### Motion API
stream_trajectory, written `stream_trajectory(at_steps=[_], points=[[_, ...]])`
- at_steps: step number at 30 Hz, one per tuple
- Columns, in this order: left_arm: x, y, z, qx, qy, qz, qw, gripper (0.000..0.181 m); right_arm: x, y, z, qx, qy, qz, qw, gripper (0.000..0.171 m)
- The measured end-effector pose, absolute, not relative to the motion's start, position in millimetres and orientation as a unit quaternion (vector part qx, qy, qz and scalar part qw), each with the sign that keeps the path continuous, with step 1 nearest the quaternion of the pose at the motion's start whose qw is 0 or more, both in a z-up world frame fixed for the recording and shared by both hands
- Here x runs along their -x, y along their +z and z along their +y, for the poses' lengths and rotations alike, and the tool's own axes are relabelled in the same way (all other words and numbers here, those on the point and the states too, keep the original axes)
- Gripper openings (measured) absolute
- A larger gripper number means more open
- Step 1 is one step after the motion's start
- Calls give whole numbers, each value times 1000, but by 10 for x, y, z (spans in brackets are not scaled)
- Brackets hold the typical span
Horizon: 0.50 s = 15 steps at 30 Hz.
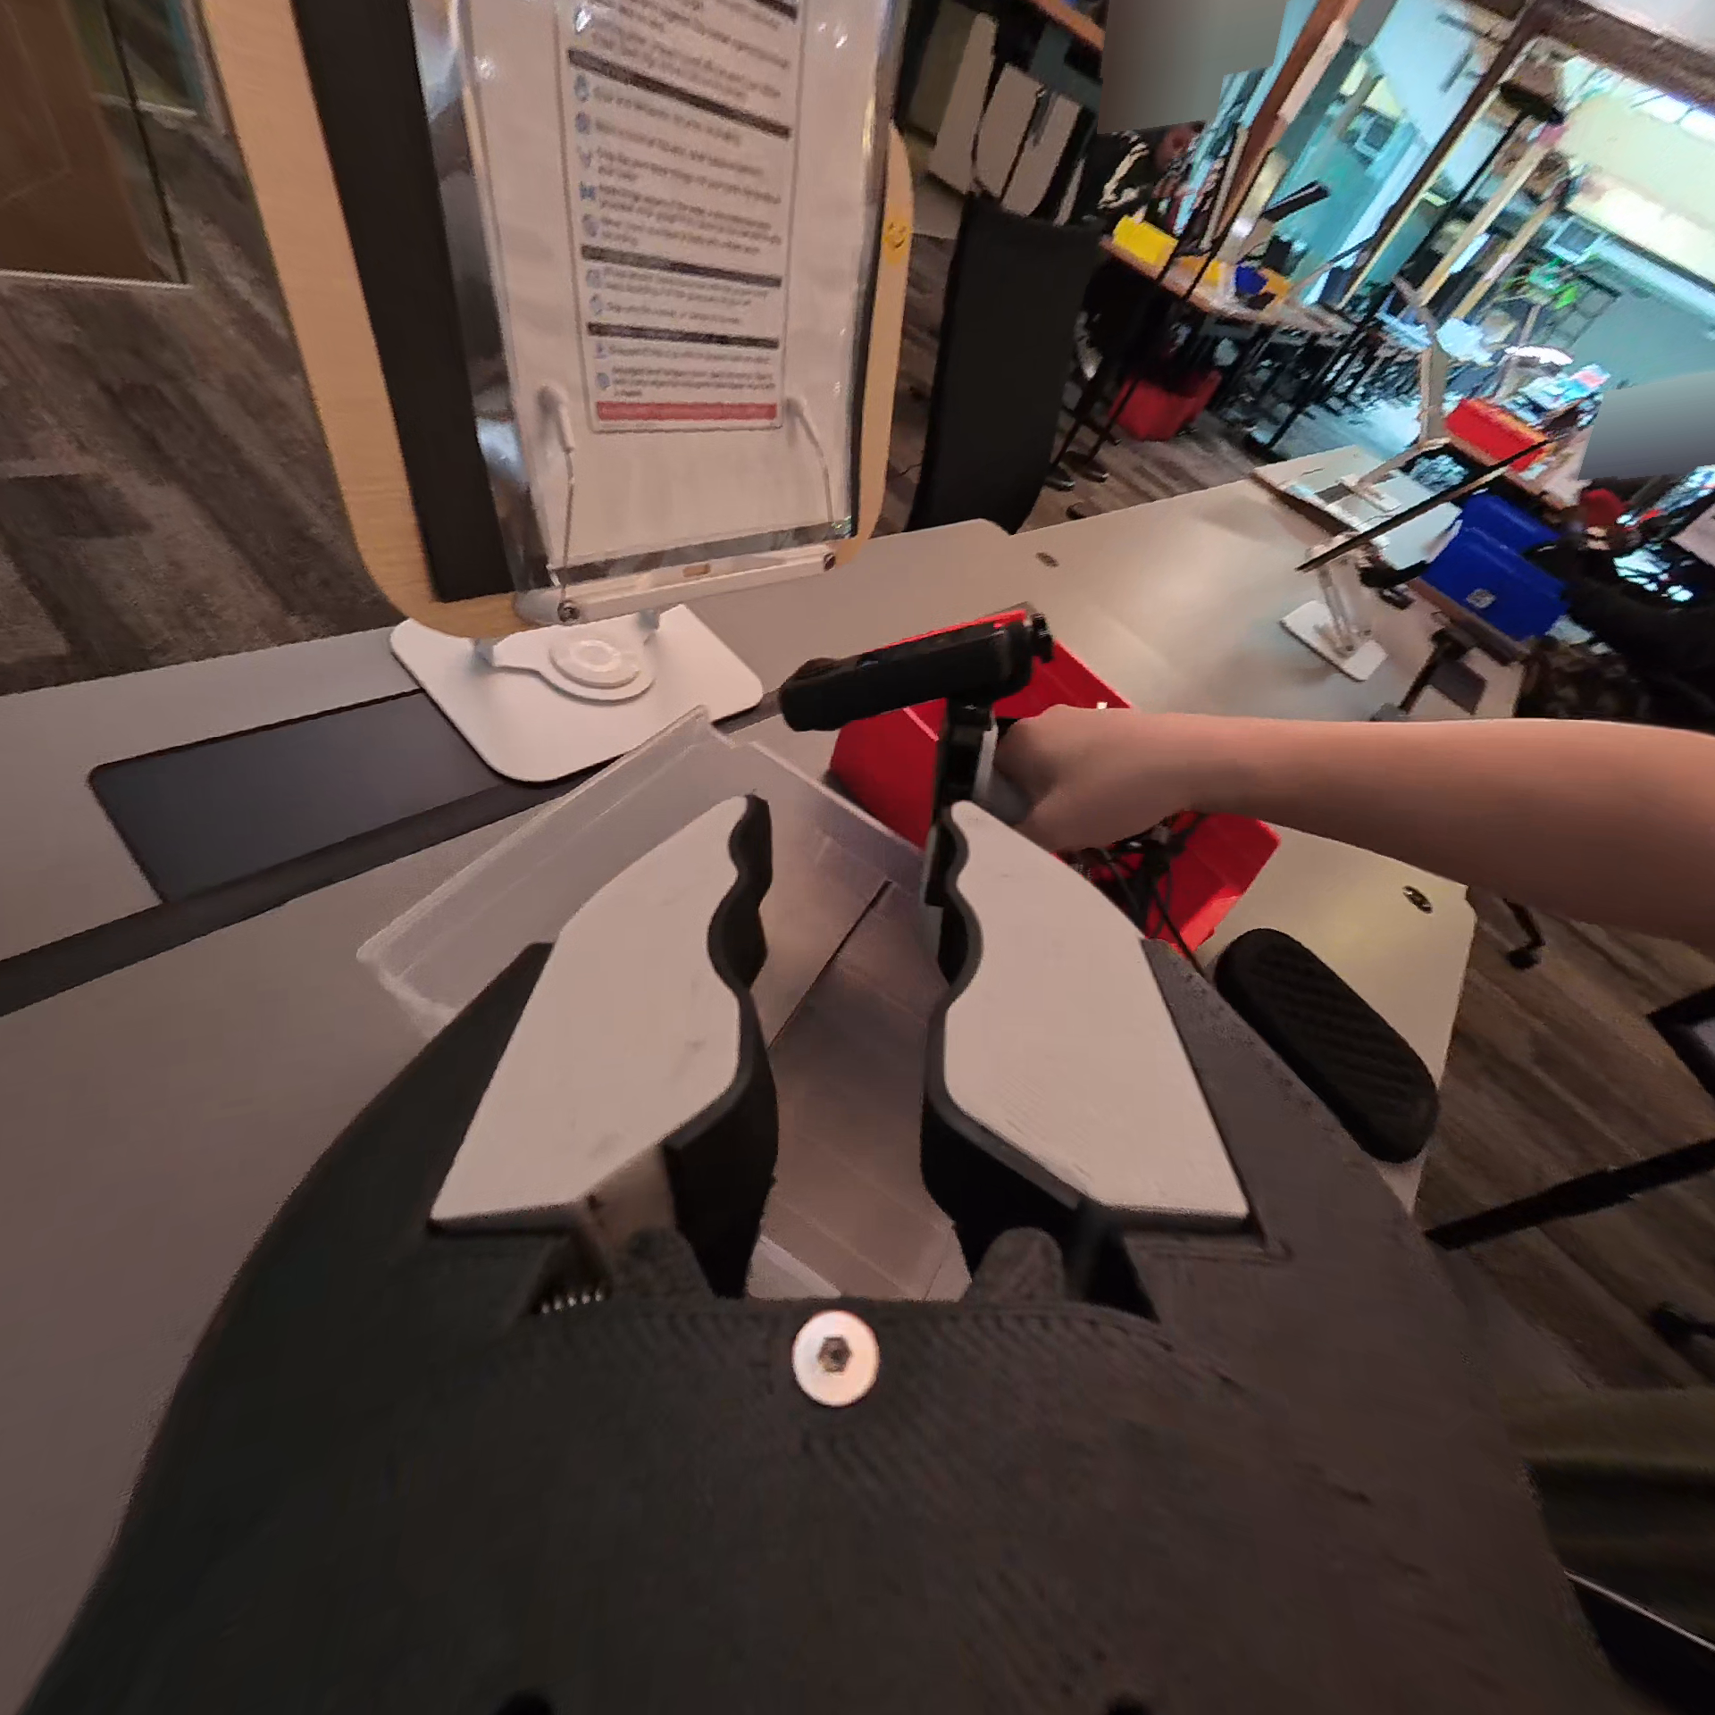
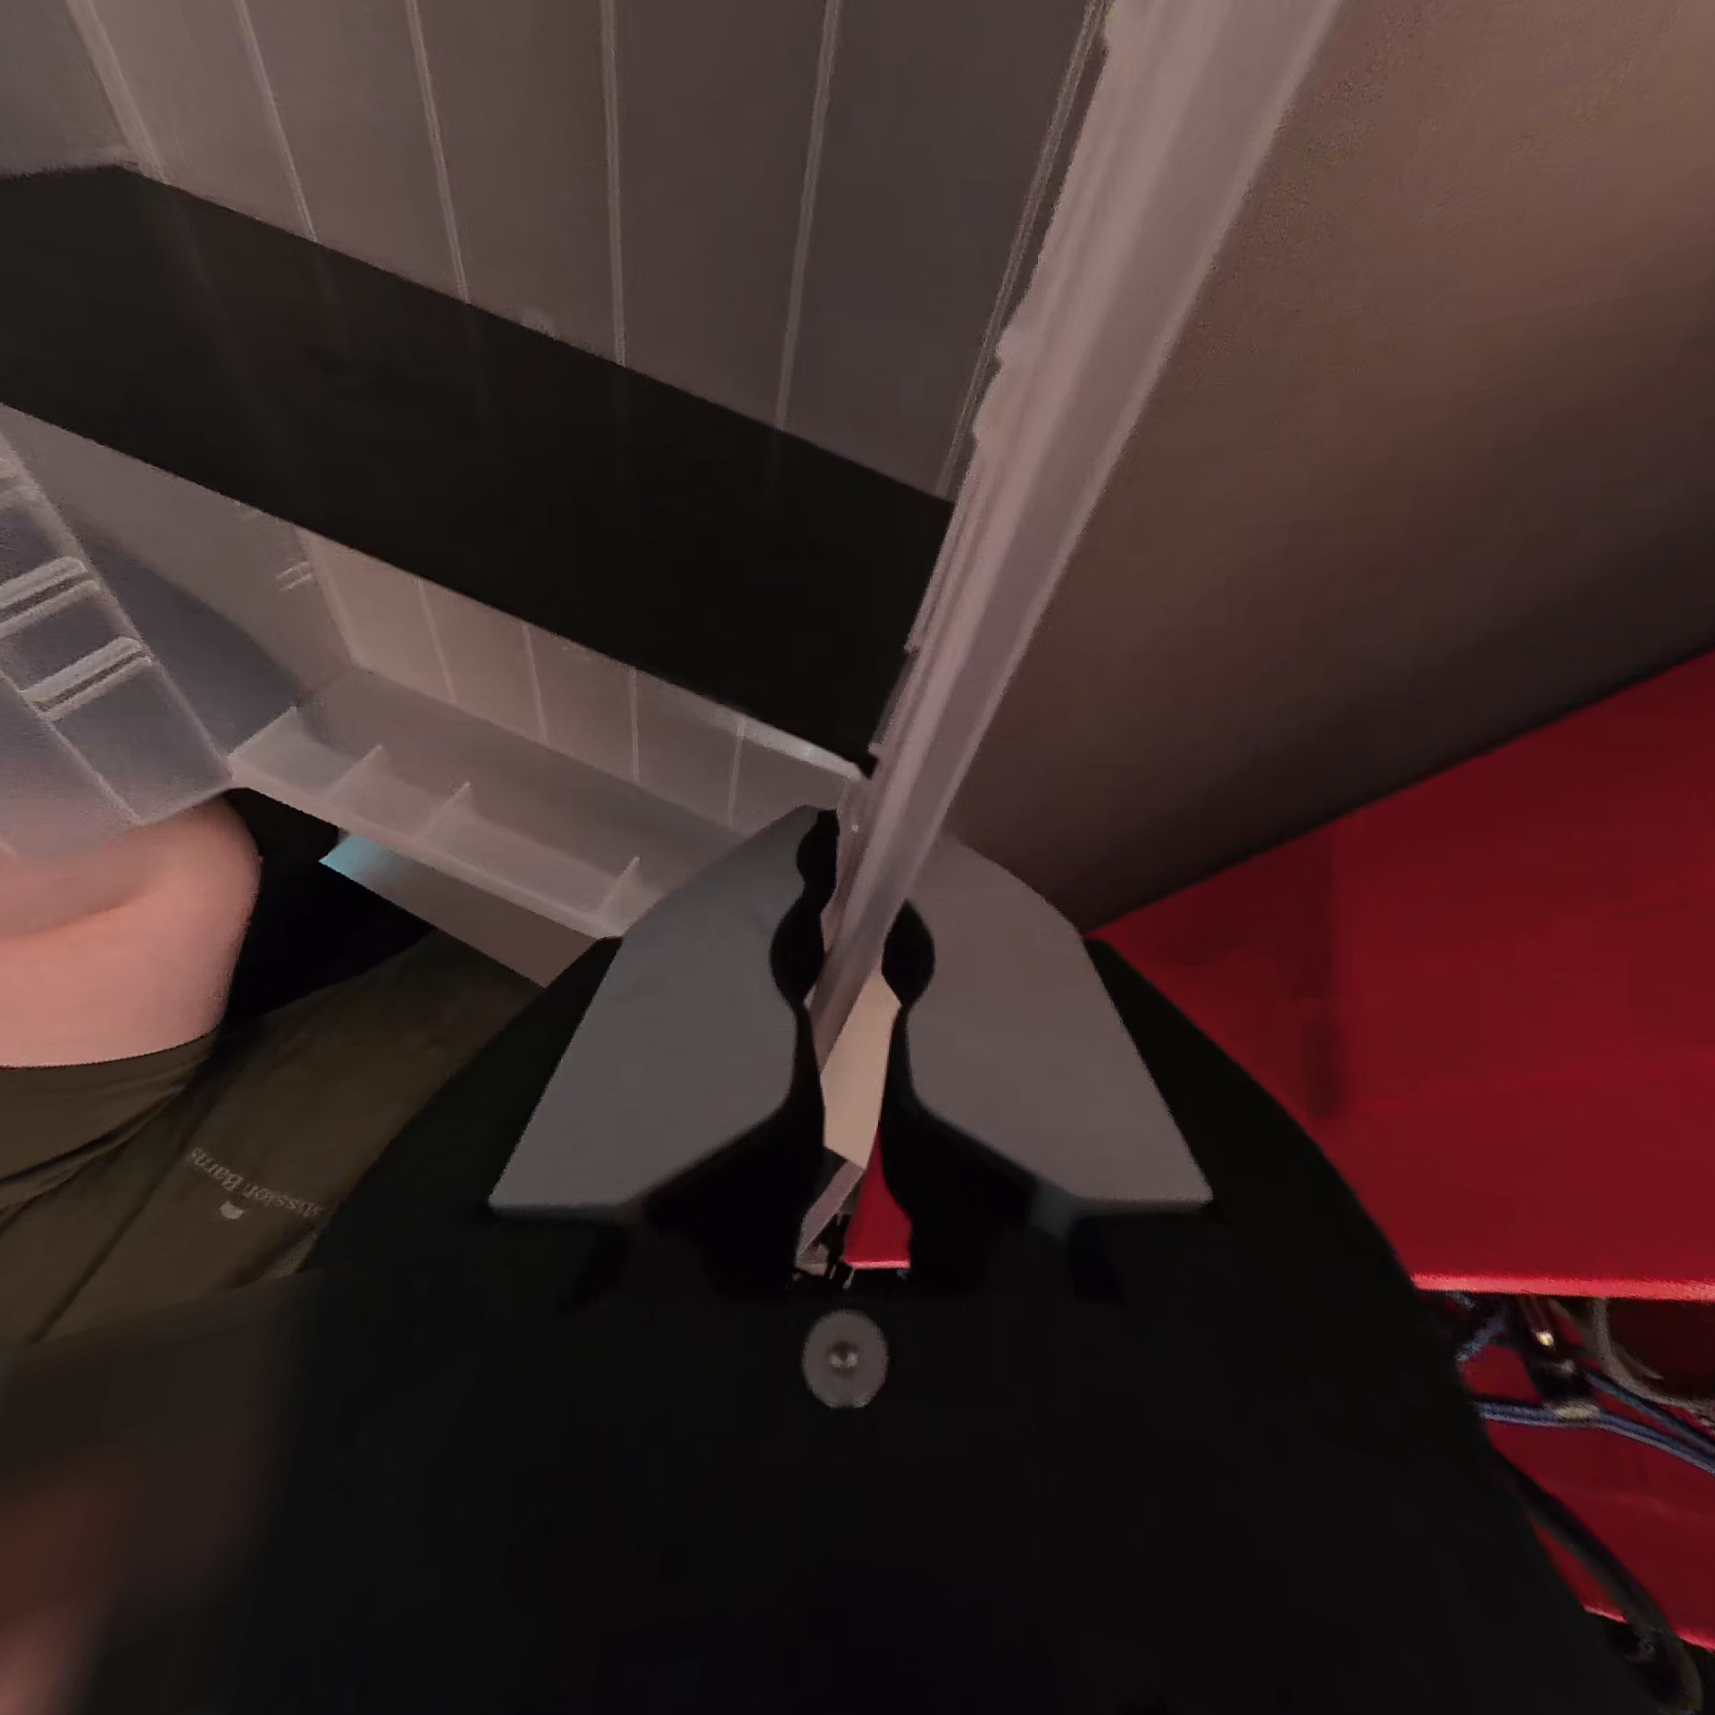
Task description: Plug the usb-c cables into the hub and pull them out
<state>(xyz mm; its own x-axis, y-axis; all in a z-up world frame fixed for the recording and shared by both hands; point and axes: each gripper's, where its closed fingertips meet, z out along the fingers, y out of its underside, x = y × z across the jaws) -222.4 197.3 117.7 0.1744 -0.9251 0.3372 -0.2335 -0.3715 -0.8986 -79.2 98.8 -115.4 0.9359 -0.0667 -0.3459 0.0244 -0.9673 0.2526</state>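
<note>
My left gripper is open and empty, held over a clear plastic container on the grey table. My right gripper is shut on the container's thin clear rim. In the left wrist view a hand holds the right gripper at the container's right edge. A red bin stands just beyond it. Dark and blue cables lie in the red bin and also show in the left wrist view. No hub shows in either view.
A white stand holding a printed sheet sits at the back of the table, next to a dark mat. A black padded chair armrest is at the right. Desks, bins and a person sit farther off at right. The gap from one gripper's tips to the other's is roughly 30 cm.
</note>
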Motion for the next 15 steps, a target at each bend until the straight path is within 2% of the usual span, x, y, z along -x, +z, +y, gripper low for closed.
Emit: stream_trajectory(at_steps=[4,7,12,15], points=[[2269,1326,1876,658,-498,424,374,31,832,-1035,1025,-970,-208,-20,121,9],[2399,1519,1823,640,-516,403,402,32,850,-731,1058,-968,-229,-13,104,8],[2638,1590,2011,656,-507,335,447,55,587,142,973,-967,-250,3,59,6],[2535,1468,2002,663,-538,335,397,63,127,675,743,-969,-245,-6,19,6]])
